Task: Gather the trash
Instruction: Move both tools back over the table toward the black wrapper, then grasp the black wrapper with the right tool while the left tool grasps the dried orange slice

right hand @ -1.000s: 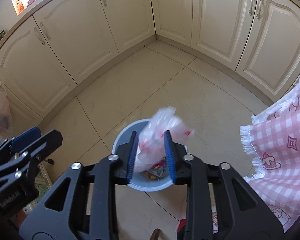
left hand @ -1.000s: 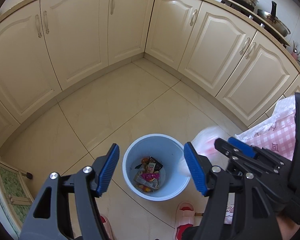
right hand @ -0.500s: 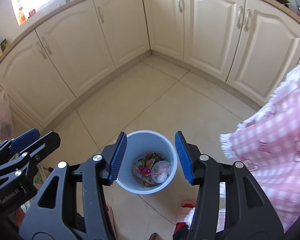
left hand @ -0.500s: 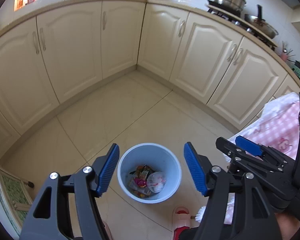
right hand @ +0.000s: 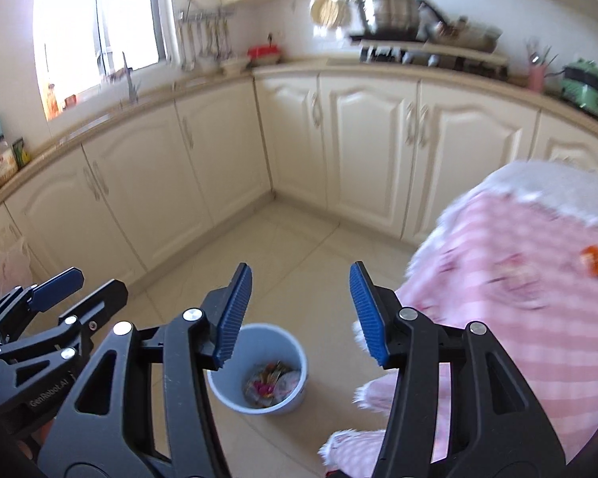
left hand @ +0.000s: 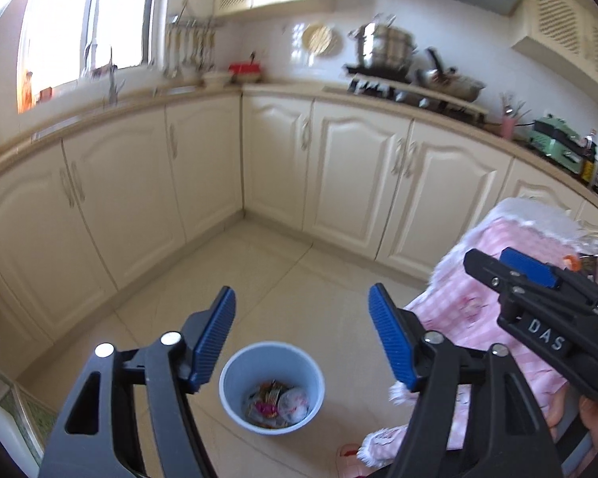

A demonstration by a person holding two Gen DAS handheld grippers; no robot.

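— Sitting on the tiled floor [left hand: 283, 279], the blue bin [left hand: 271, 385] holds the trash [left hand: 277, 404]: colourful wrappers and a crumpled white plastic bag, all down at the bottom.

— Is anything between either pair of jaws?

— No. The left gripper [left hand: 302, 340] is spread wide with nothing between its blue pads, and its jaws are opening further. The right gripper [right hand: 301, 312] is also empty and its jaws are opening too. In each wrist view the bin shows in the gap, down on the floor below the fingertips.

— What lies beside the bin?

— To its right hangs a pink checked cloth [right hand: 510, 286] with a white fringe, draped over a table edge. In the left wrist view a can and some other small items sit on top of that cloth, too blurred to name.

— And farther out?

— Cream cabinets [left hand: 351, 175] wrap around the corner behind the bin. On the counter above stand a steel pot [left hand: 382, 46] on the stove, a red container [left hand: 246, 68] and a green appliance [left hand: 556, 143]; utensils hang beside the window [left hand: 83, 20].
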